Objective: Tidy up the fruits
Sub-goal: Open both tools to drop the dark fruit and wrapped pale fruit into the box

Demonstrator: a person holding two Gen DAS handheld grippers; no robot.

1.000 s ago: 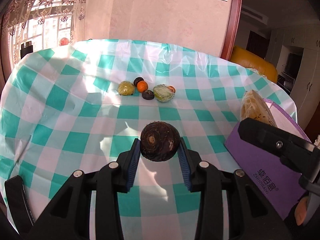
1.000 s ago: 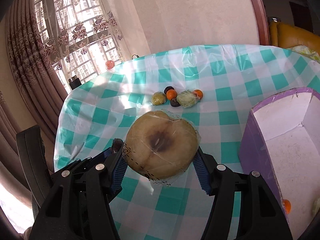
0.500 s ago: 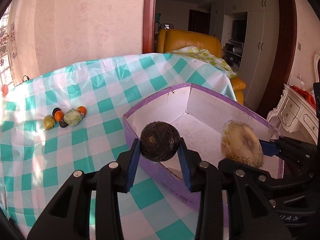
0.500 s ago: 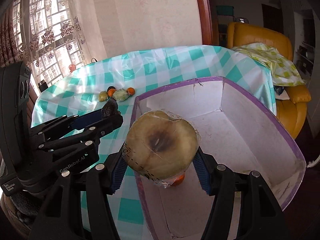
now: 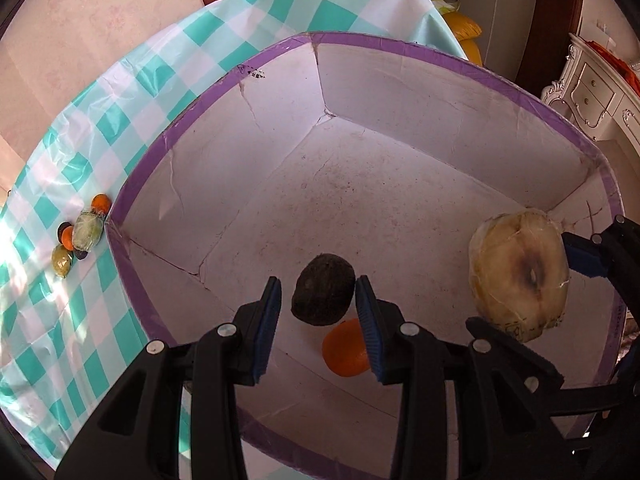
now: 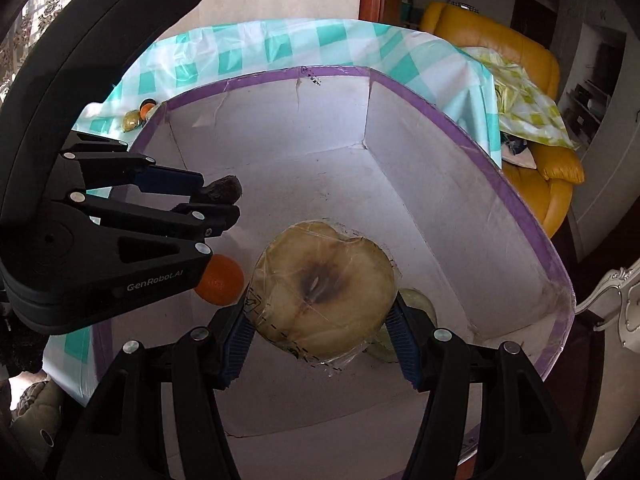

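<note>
My left gripper (image 5: pixel 316 285) hangs over the inside of the purple-rimmed white box (image 5: pixel 400 46). A dark brown round fruit (image 5: pixel 323 296) sits between its blue pads, touching the right pad, and a thin gap shows at the left pad. The right wrist view shows the same fruit (image 6: pixel 222 194) sticking out past the fingertips. My right gripper (image 6: pixel 320 309) is shut on a plastic-wrapped pale half fruit (image 6: pixel 324 284), held low inside the box (image 6: pixel 400 80); it shows at the right of the left view (image 5: pixel 520 276). An orange (image 5: pixel 344 356) lies on the box floor.
A green wrapped fruit (image 6: pixel 420 300) lies in the box under my right fingers. Several small fruits (image 5: pixel 80 236) are clustered on the green-checked tablecloth (image 5: pixel 100 120) left of the box. A yellow armchair (image 6: pixel 520 60) and a white cabinet (image 5: pixel 600 92) stand beyond the table.
Both grippers swung from the open table to over the box and tipped down into it. The dark fruit has turned between the left pads and a gap has opened at one pad.
</note>
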